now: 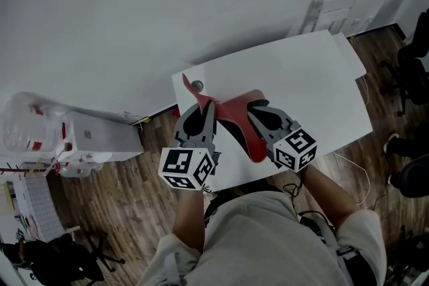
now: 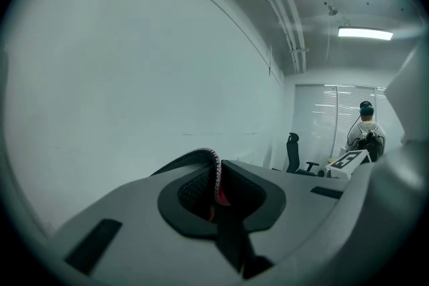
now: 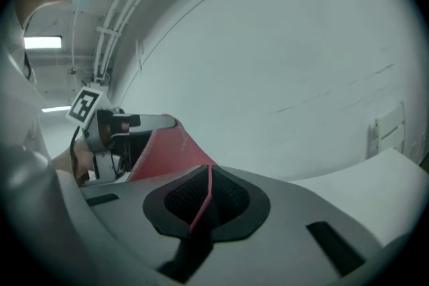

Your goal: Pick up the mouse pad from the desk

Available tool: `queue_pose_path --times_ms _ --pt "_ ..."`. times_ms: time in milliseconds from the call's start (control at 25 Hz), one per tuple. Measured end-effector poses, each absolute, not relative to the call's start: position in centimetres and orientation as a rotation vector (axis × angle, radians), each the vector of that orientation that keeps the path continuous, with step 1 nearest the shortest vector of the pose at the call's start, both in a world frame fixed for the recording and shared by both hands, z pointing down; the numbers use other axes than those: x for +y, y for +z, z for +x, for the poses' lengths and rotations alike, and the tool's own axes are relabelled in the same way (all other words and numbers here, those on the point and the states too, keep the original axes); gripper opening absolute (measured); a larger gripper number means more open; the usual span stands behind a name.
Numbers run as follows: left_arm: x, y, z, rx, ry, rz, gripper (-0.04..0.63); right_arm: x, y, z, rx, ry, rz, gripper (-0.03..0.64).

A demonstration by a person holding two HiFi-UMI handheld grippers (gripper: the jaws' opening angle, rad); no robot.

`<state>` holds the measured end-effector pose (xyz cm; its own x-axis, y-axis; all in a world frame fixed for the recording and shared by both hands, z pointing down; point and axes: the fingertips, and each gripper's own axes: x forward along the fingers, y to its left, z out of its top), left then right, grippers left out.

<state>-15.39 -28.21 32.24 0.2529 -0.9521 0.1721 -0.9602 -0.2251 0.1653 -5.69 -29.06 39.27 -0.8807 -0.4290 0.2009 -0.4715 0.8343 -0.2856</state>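
Observation:
A thin red mouse pad hangs in the air above the white desk, sagging between my two grippers. My left gripper is shut on the pad's left edge, and that stitched edge curls up between the black pads in the left gripper view. On the pad's right side my right gripper is shut as well. In the right gripper view the pad runs as a thin red line into the jaws and stretches off toward the left gripper.
A round cable hole sits near the desk's far left corner. White boxes and clutter stand on the wooden floor at left. Office chairs stand at right. A person sits far off in the room.

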Motion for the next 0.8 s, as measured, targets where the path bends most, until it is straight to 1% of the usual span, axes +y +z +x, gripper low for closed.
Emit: queue_pose_path --times_ms 120,200,240,320,360,480,600,800 --pt "-30.0 33.2 -15.4 -1.774 0.063 2.256 0.035 -30.0 40.9 -4.1 -2.807 0.404 0.716 0.052" --pt "-31.1 34.4 -14.9 -1.738 0.089 2.237 0.035 -30.3 41.5 -2.4 -2.783 0.411 0.715 0.092" --pt "-31.6 34.9 -14.5 -1.722 0.100 2.230 0.035 -30.5 41.5 -1.5 -2.778 0.423 0.714 0.095" --pt "-32.4 35.8 -13.8 -1.707 0.109 2.219 0.032 -30.3 41.5 0.1 -2.758 0.405 0.705 0.142" --pt "-32.7 36.0 -13.5 -1.699 0.110 2.218 0.032 -29.9 41.5 0.8 -2.742 0.369 0.699 0.160" --pt "-33.3 36.5 -12.7 -1.674 0.137 2.229 0.031 -28.6 42.7 2.5 -2.652 0.224 0.674 0.187" --pt "-33.4 36.7 -12.2 -1.666 0.149 2.231 0.032 -27.8 45.4 3.5 -2.553 0.161 0.647 0.199" --pt "-33.2 36.3 -11.2 -1.686 0.198 2.270 0.032 -28.8 49.2 4.6 -2.456 0.201 0.635 0.199"
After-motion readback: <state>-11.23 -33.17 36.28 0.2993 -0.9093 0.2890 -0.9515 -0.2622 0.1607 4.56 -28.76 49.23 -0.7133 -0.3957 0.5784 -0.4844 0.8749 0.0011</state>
